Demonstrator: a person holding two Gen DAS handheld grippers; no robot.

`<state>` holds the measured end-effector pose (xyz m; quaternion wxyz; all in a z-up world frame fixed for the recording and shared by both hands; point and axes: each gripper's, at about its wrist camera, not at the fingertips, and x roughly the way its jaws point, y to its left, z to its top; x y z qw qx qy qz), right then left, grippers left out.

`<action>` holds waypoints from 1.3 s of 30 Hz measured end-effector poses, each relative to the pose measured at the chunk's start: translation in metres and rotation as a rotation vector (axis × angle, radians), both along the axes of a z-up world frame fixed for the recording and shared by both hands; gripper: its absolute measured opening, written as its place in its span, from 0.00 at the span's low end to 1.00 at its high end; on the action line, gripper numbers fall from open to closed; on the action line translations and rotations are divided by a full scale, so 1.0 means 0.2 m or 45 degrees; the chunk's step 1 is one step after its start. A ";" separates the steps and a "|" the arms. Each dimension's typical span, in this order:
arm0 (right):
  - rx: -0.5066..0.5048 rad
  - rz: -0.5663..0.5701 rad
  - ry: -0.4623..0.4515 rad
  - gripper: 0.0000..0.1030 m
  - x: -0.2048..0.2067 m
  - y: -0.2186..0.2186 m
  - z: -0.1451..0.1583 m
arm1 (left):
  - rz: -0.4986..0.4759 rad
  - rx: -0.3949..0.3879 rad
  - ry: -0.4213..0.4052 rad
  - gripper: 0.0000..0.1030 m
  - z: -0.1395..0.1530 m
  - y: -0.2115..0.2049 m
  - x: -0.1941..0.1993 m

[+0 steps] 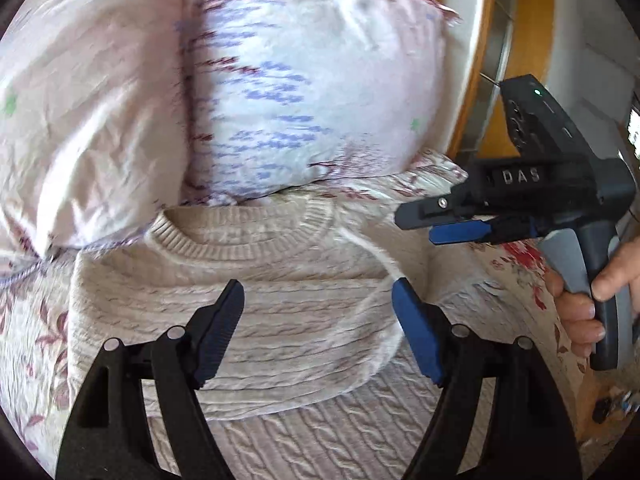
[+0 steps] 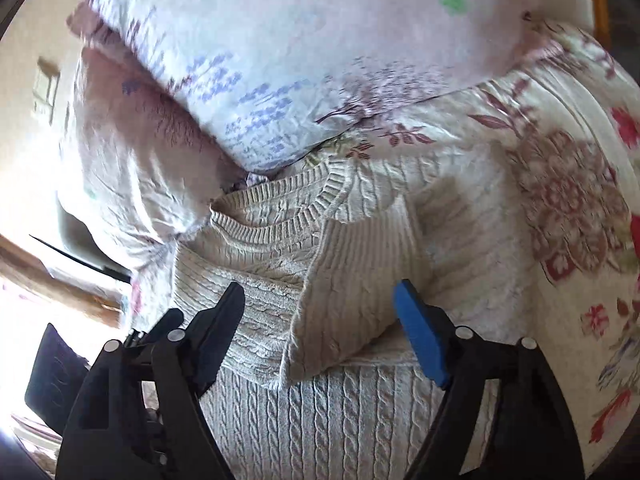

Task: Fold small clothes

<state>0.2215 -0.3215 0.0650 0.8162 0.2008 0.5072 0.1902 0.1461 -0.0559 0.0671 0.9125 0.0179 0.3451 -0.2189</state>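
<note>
Both tools gape wide w/ nothing held: left tool [image 1: 318, 308], right tool [image 2: 320, 308]. Sweater [image 1: 256, 312] lies on the bed [image 2: 560, 184] below the pillows [image 1: 280, 80], sleeve folded in. Soft, floppy, prob. light; pinch the doubled edge.

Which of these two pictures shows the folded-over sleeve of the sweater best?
The right wrist view: the sleeve lies folded across the sweater, whole and fairly sharp. The left wrist view shows only its blurred curved edge.
</note>
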 end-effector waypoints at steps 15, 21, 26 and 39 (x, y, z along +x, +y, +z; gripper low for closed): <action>-0.348 -0.066 -0.033 0.07 0.08 0.08 0.01 | 0.459 0.001 0.223 0.74 -0.20 0.48 0.15; 0.084 -0.251 -0.345 0.07 -0.04 -0.15 0.32 | 0.473 0.015 0.226 0.74 -0.21 0.46 0.16; -0.027 -0.389 -0.108 0.07 -0.11 -0.33 0.02 | 0.489 0.006 0.229 0.74 -0.23 0.47 0.16; 0.289 -0.551 0.136 0.14 -0.15 -0.53 -0.29 | 0.526 -0.073 0.237 0.74 -0.21 0.51 0.18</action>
